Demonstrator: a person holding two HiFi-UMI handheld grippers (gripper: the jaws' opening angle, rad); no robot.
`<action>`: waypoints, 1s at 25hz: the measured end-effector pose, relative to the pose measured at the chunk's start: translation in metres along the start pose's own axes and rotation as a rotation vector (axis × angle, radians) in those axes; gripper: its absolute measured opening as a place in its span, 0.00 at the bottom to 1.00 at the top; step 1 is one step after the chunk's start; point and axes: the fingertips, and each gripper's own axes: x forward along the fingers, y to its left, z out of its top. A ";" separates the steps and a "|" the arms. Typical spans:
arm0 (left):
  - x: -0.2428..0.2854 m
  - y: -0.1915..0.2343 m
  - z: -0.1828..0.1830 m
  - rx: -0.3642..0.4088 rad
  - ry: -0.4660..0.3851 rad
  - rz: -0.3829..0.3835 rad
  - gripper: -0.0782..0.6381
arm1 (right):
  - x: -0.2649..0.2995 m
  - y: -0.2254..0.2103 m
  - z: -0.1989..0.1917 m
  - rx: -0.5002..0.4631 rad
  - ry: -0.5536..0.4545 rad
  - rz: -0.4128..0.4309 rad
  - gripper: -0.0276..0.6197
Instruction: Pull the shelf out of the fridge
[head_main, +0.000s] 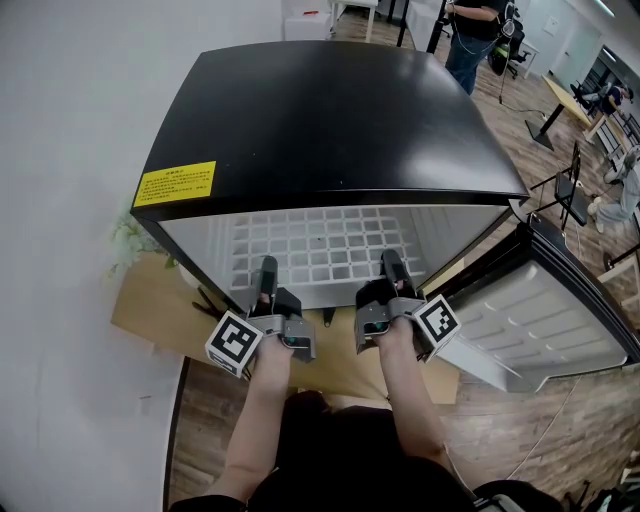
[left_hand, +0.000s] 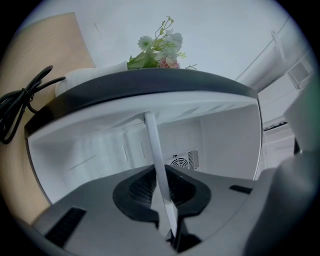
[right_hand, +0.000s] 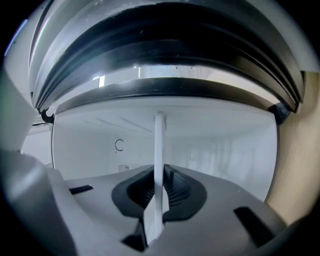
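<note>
A black mini fridge (head_main: 330, 120) stands open below me, its door (head_main: 545, 310) swung out to the right. Its white wire shelf (head_main: 320, 245) juts partway out of the front opening. My left gripper (head_main: 266, 275) is shut on the left part of the shelf's front edge. The right gripper (head_main: 393, 265) is shut on the right part. In the left gripper view the shelf (left_hand: 156, 160) runs edge-on as a white strip clamped in the left gripper (left_hand: 162, 192). The right gripper view shows that strip of shelf (right_hand: 159, 155) pinched by the right gripper (right_hand: 156, 195).
A yellow label (head_main: 175, 183) sits on the fridge top's front left corner. Flowers (left_hand: 157, 47) and a black cable (left_hand: 20, 105) lie left of the fridge by the white wall. The fridge rests on a wooden board (head_main: 150, 305). A person (head_main: 475, 35) stands far behind.
</note>
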 end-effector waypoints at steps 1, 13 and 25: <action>0.000 0.000 0.000 0.002 0.000 0.000 0.17 | 0.000 -0.001 0.000 -0.001 0.000 0.001 0.06; -0.008 -0.003 -0.002 -0.007 0.004 0.000 0.17 | -0.010 0.004 -0.003 0.007 -0.009 0.003 0.06; -0.021 -0.003 -0.006 -0.011 0.009 0.000 0.16 | -0.023 0.003 -0.004 0.014 -0.014 0.001 0.06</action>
